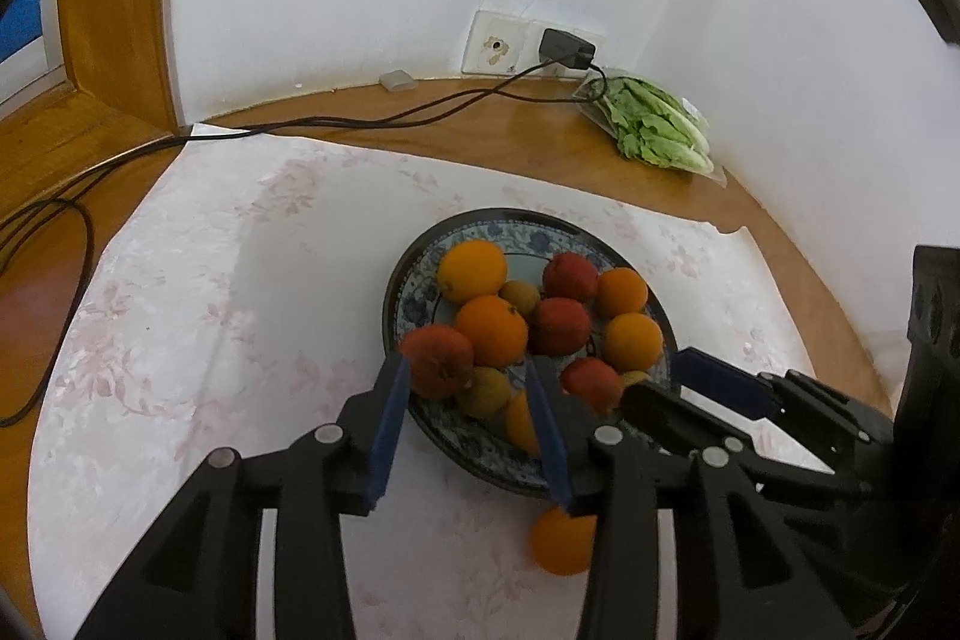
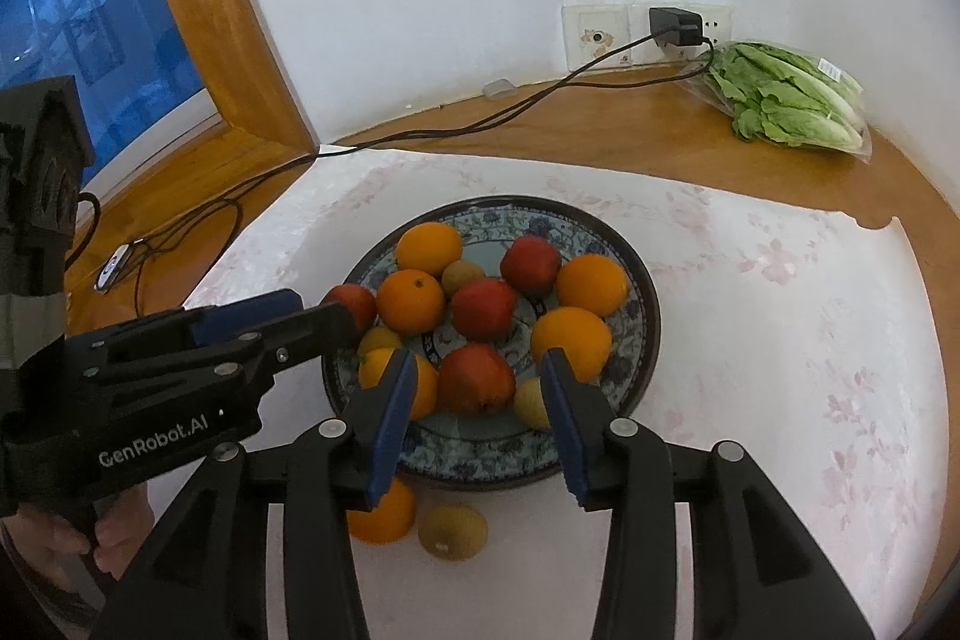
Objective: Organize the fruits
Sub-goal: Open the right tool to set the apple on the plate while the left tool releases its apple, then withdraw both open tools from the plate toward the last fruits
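Left wrist view looks down on a patterned plate (image 1: pixel 420 292) heaped with oranges, red apples and small yellow-green fruit, set on a pale floral cloth (image 1: pixel 210 310) over a wooden desk (image 1: pixel 540 130). The left tongs (image 1: pixel 471 382) hang over the plate's near rim, jaws apart around a red apple (image 1: pixel 438 358) and the fruit beside it, with no pad seen pressing on anything. The right tongs (image 2: pixel 480 388) hover over the plate's near side, jaws apart with a red apple (image 2: pixel 477 379) between them, untouched. One orange (image 2: pixel 387 517) and one yellow-green fruit (image 2: pixel 453 532) lie on the cloth just outside the rim. At the back, bagged lettuce (image 2: pixel 792 100) rests against the wall near a plugged-in charger (image 2: pixel 675 25), its cable (image 2: pixel 420 133) trailing across the desk.
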The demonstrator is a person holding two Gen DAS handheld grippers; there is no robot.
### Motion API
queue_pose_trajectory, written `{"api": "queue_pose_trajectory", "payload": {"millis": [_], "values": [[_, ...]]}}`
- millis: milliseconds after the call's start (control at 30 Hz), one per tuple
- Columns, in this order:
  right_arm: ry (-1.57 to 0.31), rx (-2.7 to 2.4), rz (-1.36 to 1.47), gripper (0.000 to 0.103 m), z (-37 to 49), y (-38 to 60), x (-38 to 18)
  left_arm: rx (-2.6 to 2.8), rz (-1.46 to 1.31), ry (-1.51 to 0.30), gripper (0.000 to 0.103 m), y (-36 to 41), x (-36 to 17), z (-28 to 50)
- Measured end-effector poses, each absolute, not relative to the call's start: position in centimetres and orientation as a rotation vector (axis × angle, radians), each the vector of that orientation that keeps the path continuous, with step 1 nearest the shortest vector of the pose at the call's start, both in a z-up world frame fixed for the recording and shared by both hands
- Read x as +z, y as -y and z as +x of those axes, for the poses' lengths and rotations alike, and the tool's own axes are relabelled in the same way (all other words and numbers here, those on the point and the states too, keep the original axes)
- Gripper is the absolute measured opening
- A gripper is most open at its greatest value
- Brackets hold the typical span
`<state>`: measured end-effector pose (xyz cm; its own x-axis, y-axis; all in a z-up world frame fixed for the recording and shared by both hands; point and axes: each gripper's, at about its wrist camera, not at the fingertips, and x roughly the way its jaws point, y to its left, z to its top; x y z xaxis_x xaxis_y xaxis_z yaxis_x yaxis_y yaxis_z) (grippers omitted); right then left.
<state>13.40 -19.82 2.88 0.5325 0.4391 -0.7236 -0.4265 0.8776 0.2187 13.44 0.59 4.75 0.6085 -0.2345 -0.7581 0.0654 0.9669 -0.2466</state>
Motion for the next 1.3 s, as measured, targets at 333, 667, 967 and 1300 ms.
{"api": "queue_pose_trajectory", "payload": {"millis": [333,667,967,1300], "values": [[-0.894,0.501,0.029,0.044,11.8,21.3,3.0,-0.172,-0.189,-0.909,0.045,-0.2,5.5,11.5],[-0.916,0.488,0.010,0.044,9.6,22.0,2.8,-0.189,-0.192,-0.932,0.045,0.5,5.3,9.4],[-0.952,0.469,0.018,0.044,8.8,22.9,1.9,-0.200,-0.192,-0.964,0.045,1.7,4.4,8.1],[-0.967,0.433,0.053,0.044,9.0,24.6,1.5,-0.221,-0.168,-0.997,0.045,3.2,3.4,7.8]]}}
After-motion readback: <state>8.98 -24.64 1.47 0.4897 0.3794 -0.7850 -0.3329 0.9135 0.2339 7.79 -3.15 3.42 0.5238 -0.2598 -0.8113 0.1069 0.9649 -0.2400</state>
